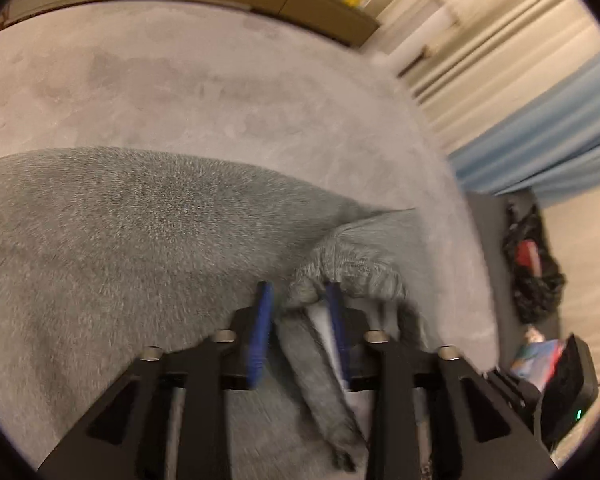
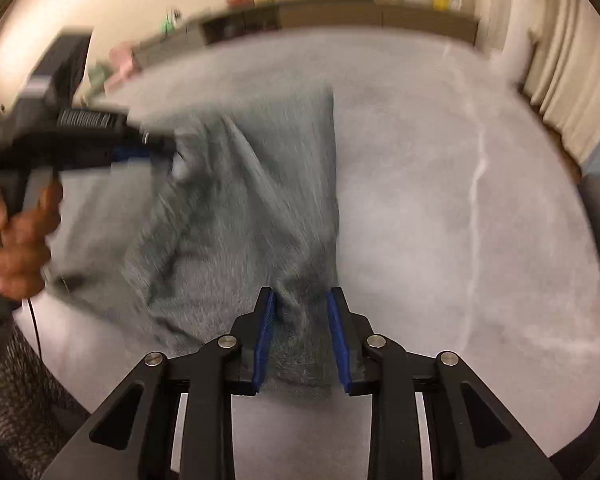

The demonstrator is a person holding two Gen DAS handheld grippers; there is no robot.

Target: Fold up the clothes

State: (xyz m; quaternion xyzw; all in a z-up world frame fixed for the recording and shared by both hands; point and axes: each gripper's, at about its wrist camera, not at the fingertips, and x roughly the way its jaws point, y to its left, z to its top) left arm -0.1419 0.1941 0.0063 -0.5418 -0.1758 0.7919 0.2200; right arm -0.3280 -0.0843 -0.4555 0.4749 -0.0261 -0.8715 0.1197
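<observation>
Garment: a grey fleecy piece of clothing (image 2: 236, 216) is held up over the pale grey carpeted floor (image 2: 440, 200), part of it draped toward the floor in the left wrist view.
Handling: judged soft, limp and light; slipping is unlikely on the fuzzy pile, but sagging folds are expected.
Hold points: edges and corners are judged best.
Left tongs (image 1: 300, 292): spread in their own view, with a bunched ribbed hem (image 1: 352, 264) between the blue pads; a firm pinch cannot be confirmed.
Right tongs (image 2: 300, 300): spread, cloth lying between the pads.
Pose: the left tool is gripped by a hand (image 2: 20, 240) and pointed sideways into the cloth's upper corner.
</observation>
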